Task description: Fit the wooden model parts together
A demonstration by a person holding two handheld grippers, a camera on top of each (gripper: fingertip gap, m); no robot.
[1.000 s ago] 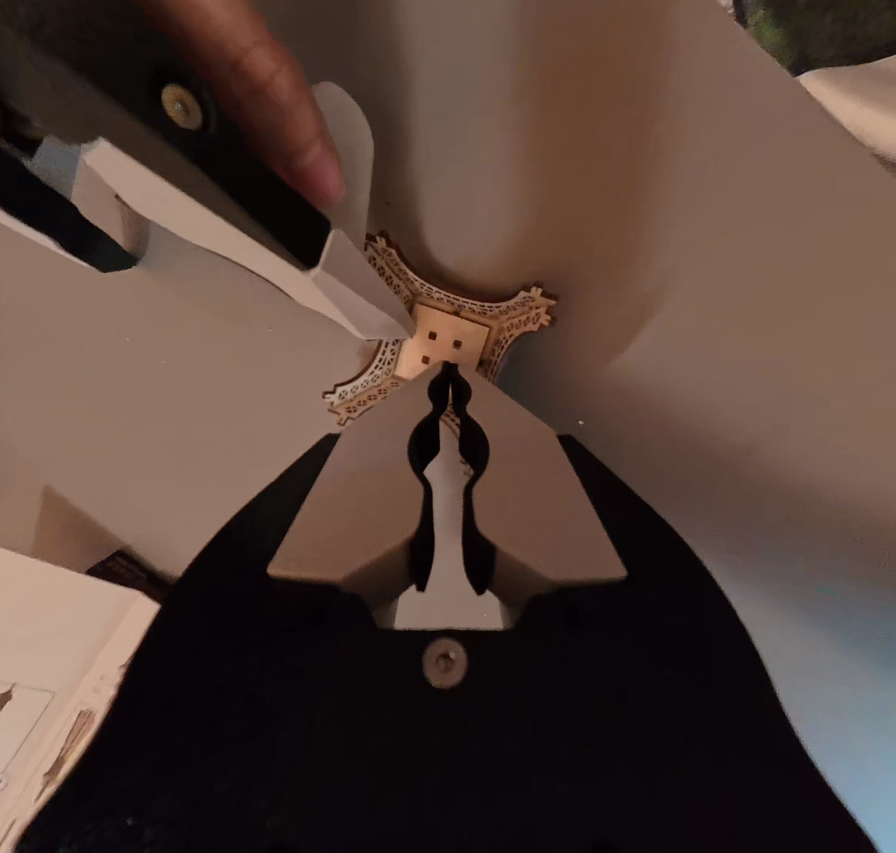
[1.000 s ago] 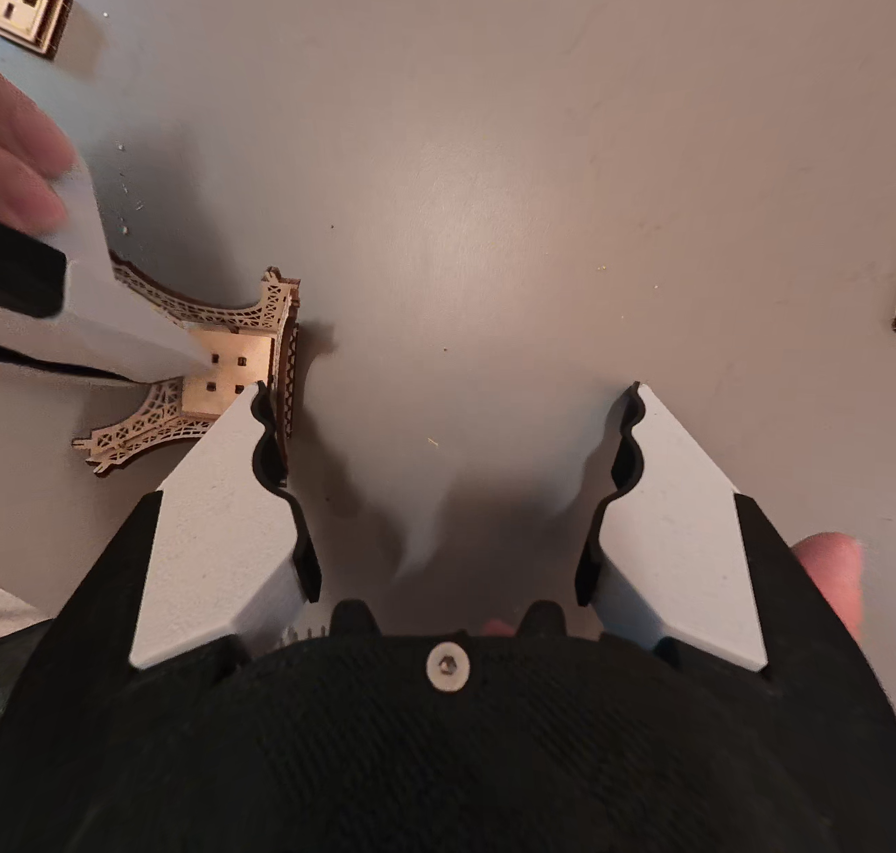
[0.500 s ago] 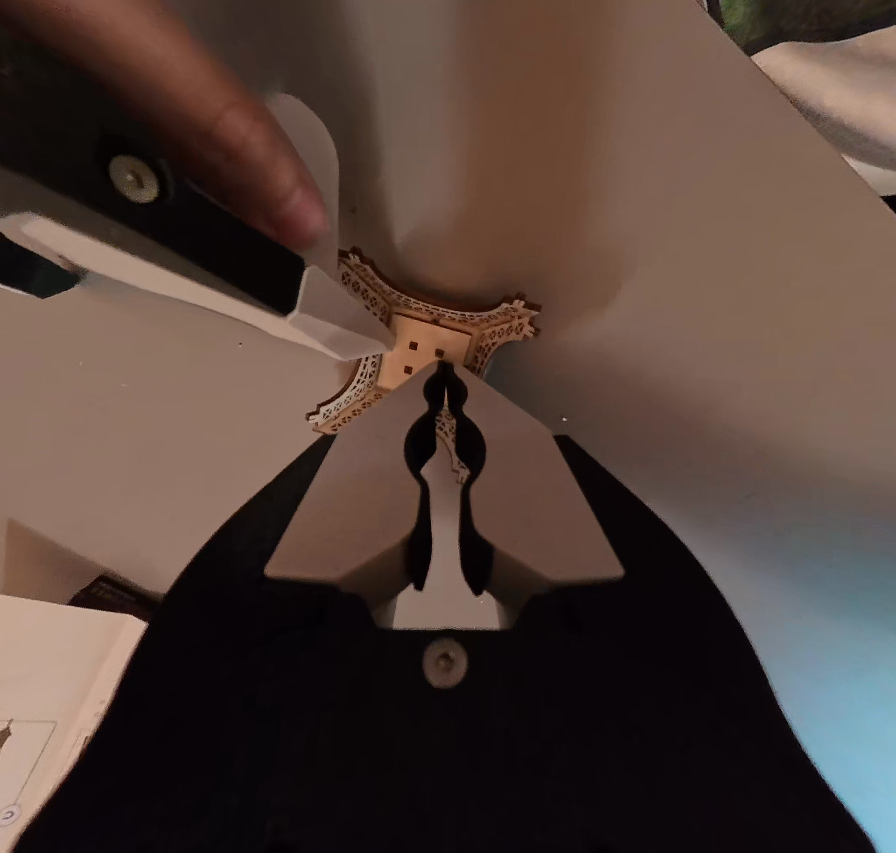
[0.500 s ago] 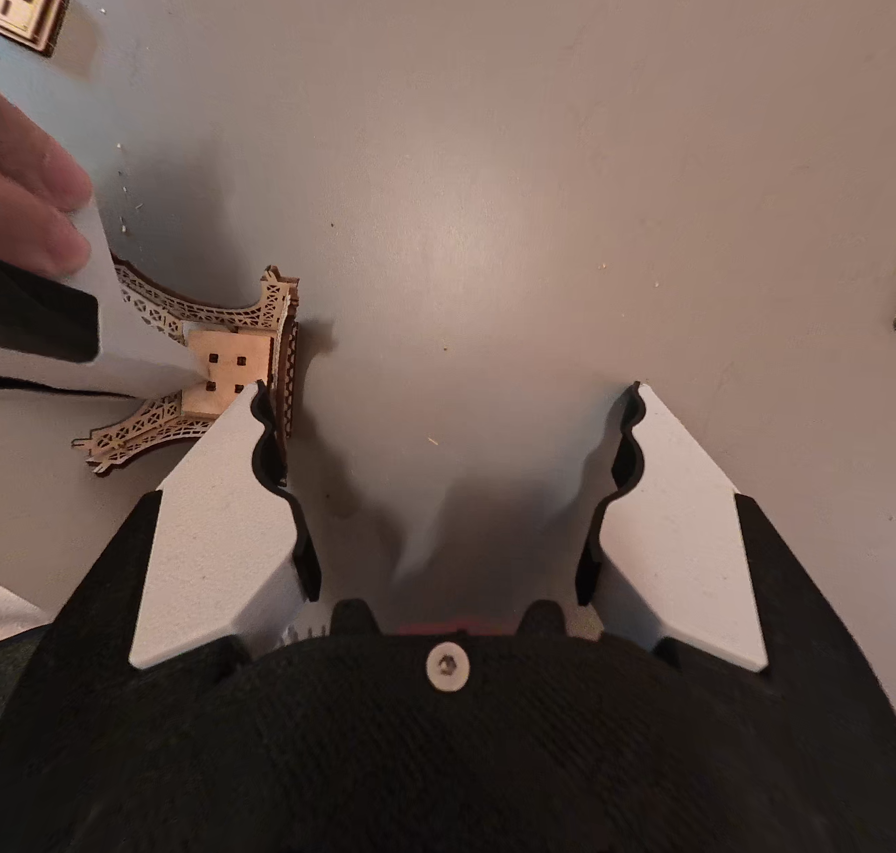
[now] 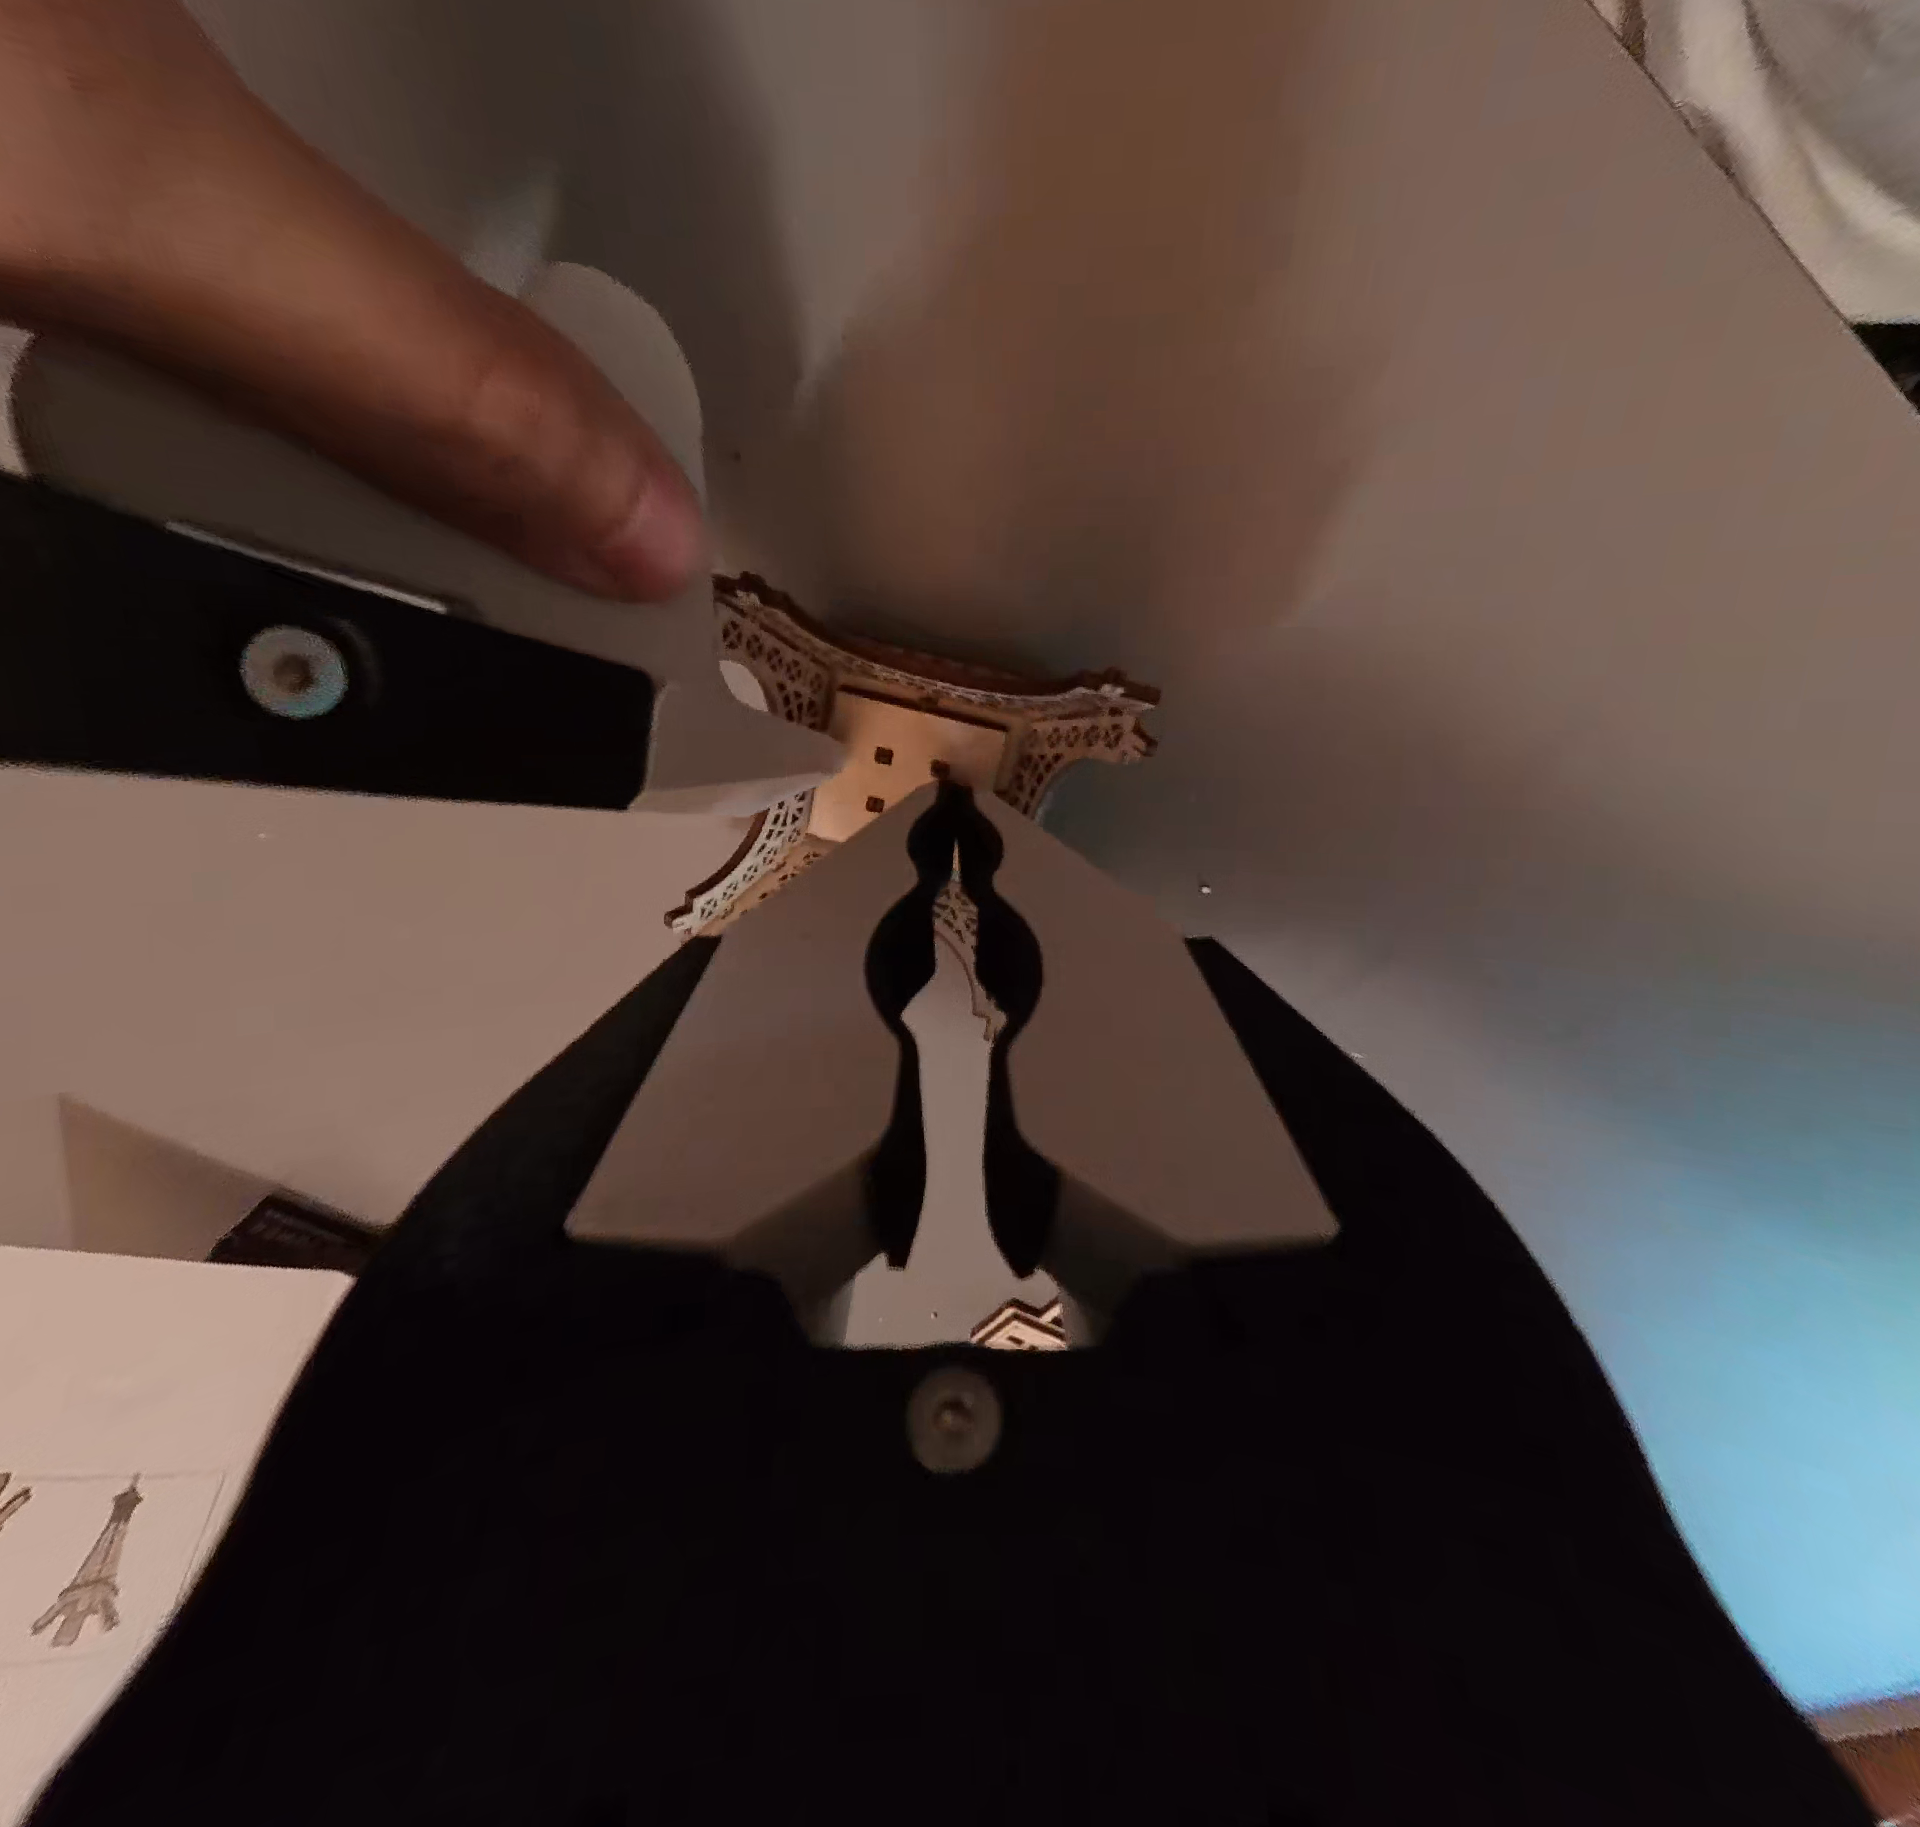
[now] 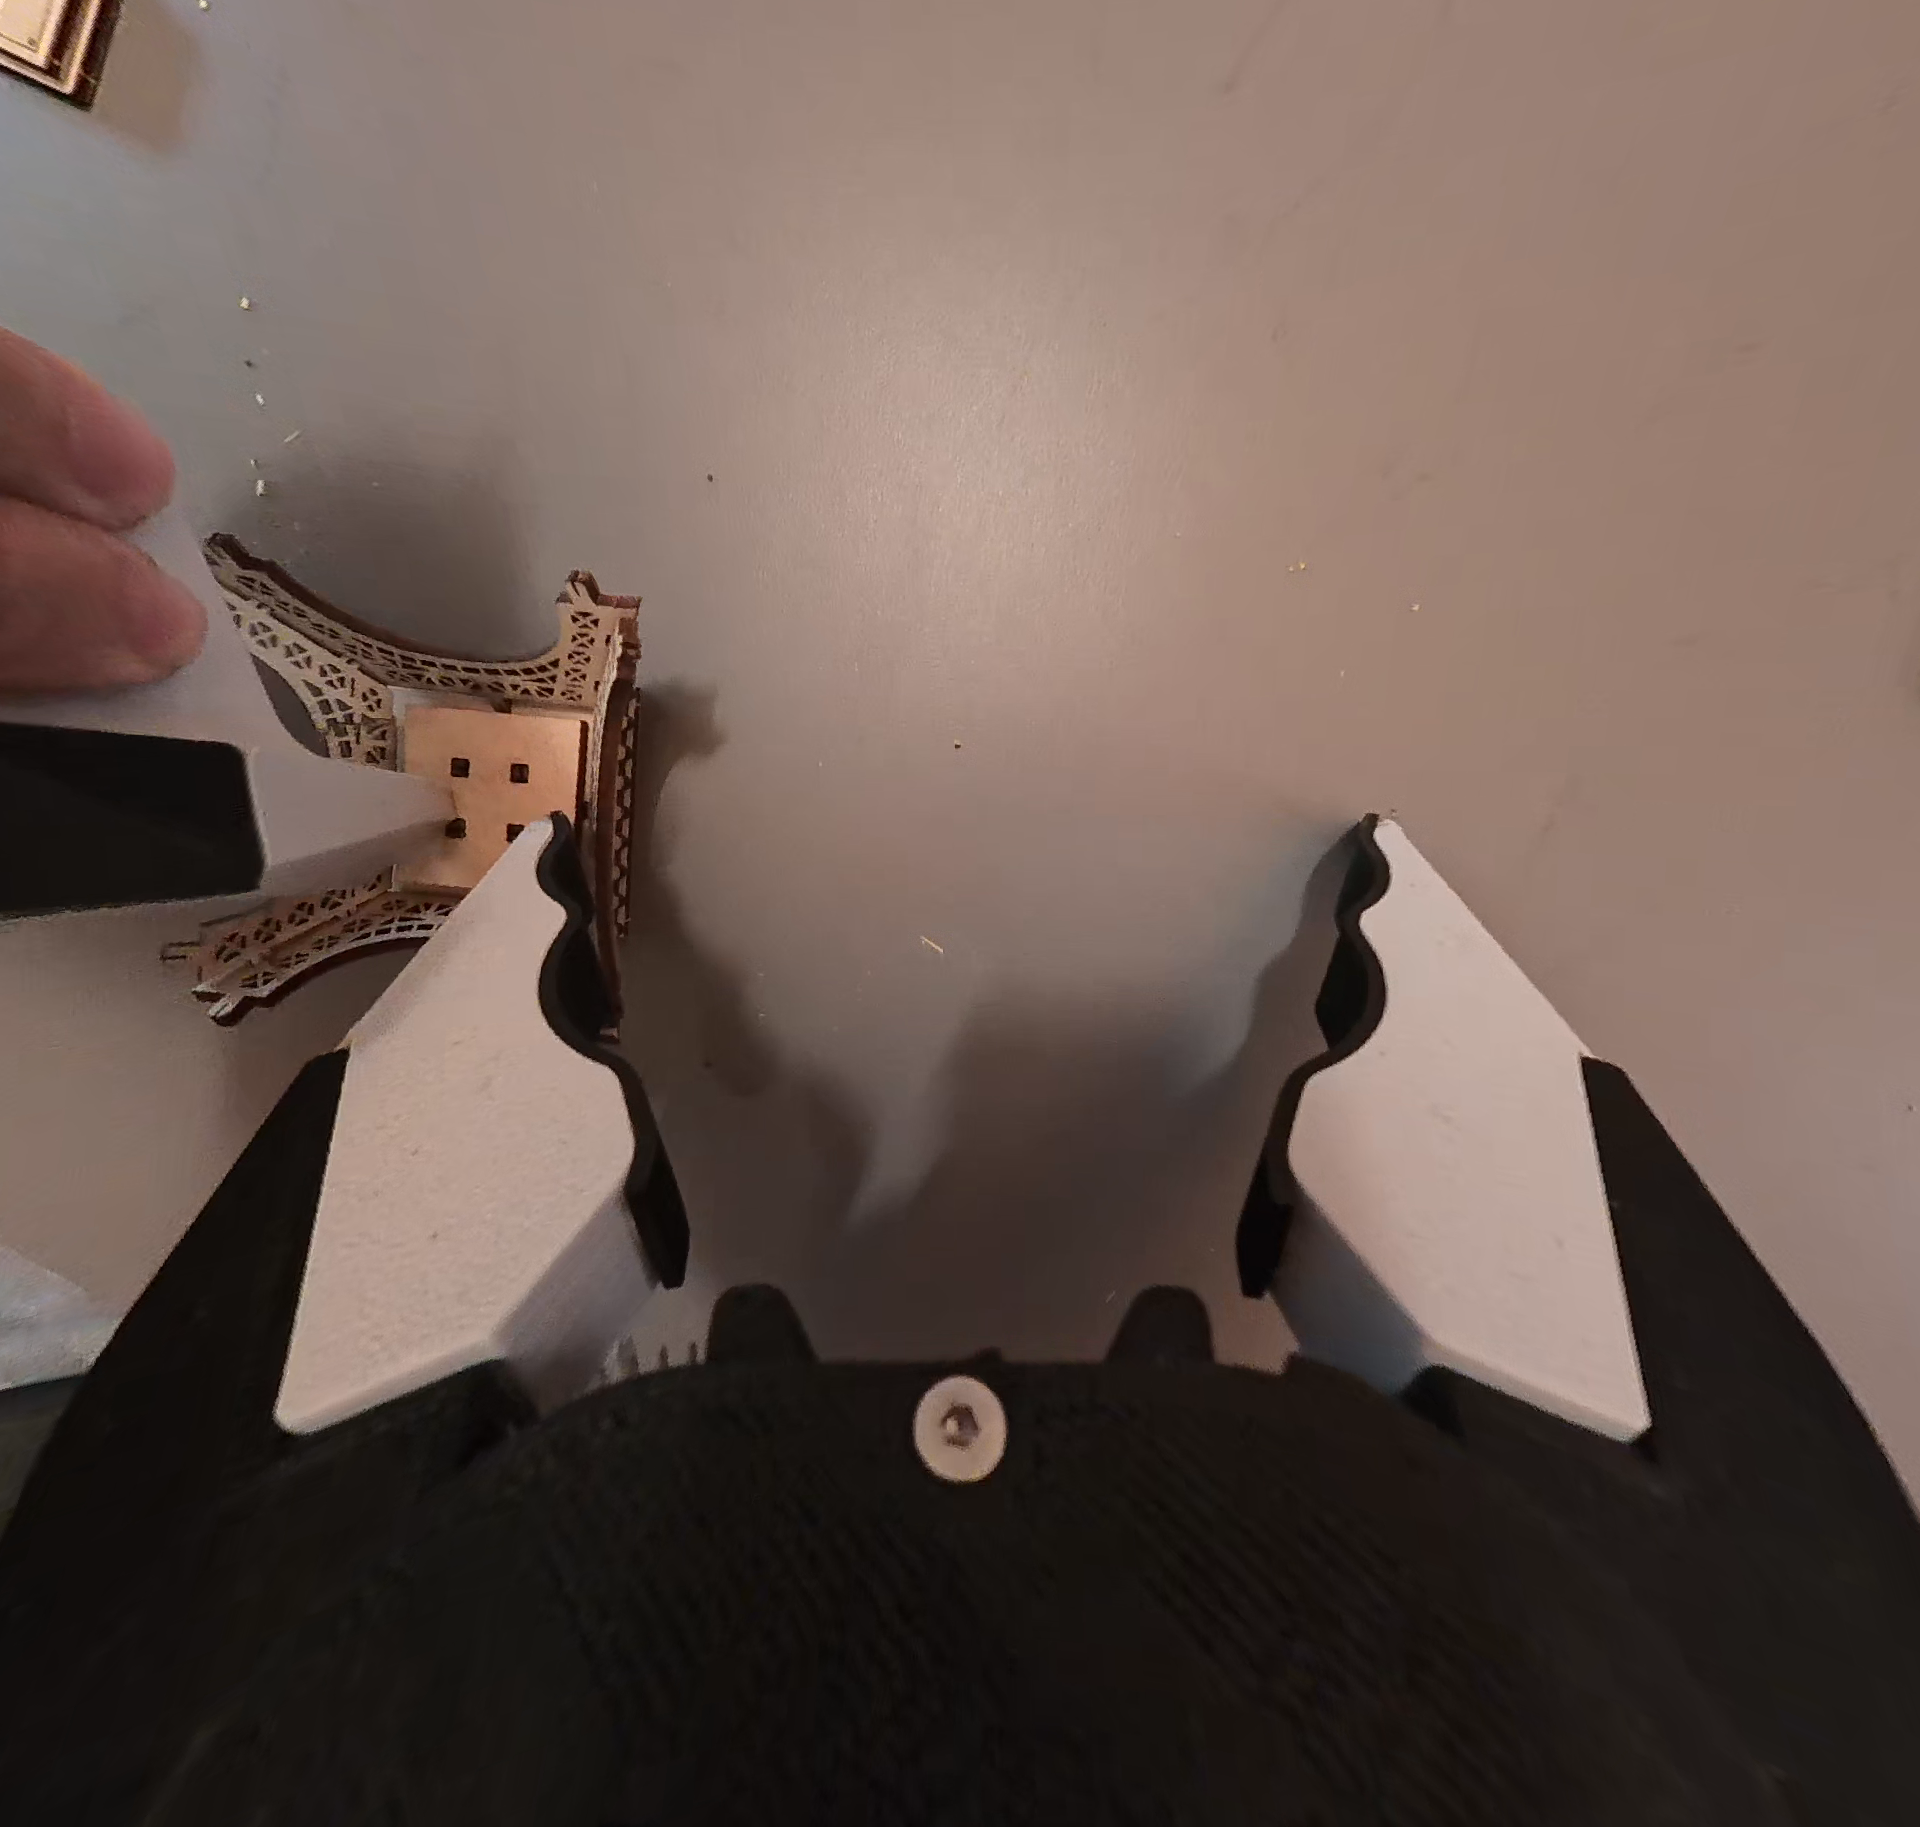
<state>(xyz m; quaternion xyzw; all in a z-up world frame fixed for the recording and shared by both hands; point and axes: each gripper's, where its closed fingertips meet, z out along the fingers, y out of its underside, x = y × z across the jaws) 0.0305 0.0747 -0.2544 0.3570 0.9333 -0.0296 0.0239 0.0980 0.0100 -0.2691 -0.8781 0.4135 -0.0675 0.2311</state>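
A wooden lattice tower base [image 6: 488, 780] lies on the grey table [image 6: 1039, 323], its square platform with small holes facing up. It also shows in the left wrist view [image 5: 914, 738]. My left gripper [image 5: 954, 795] is shut, its tips pinching the base at the platform's edge; a strip of lattice shows through the gap behind the tips. In the right wrist view it comes in from the left [image 6: 436, 821] with a hand on it. My right gripper [image 6: 961, 827] is open wide and empty. Its left fingertip [image 6: 545, 842] rests on the platform's corner.
A second wooden part [image 6: 52, 11] with square holes sits at the far left. A white instruction sheet [image 5: 104, 1465] lies to the left of my left gripper. The table's edge and pale cloth [image 5: 1818, 115] are at the far right.
In the left wrist view the right gripper and its hand have come closer and lower, its finger still on the platform. The base has barely moved. Both grips are unchanged.
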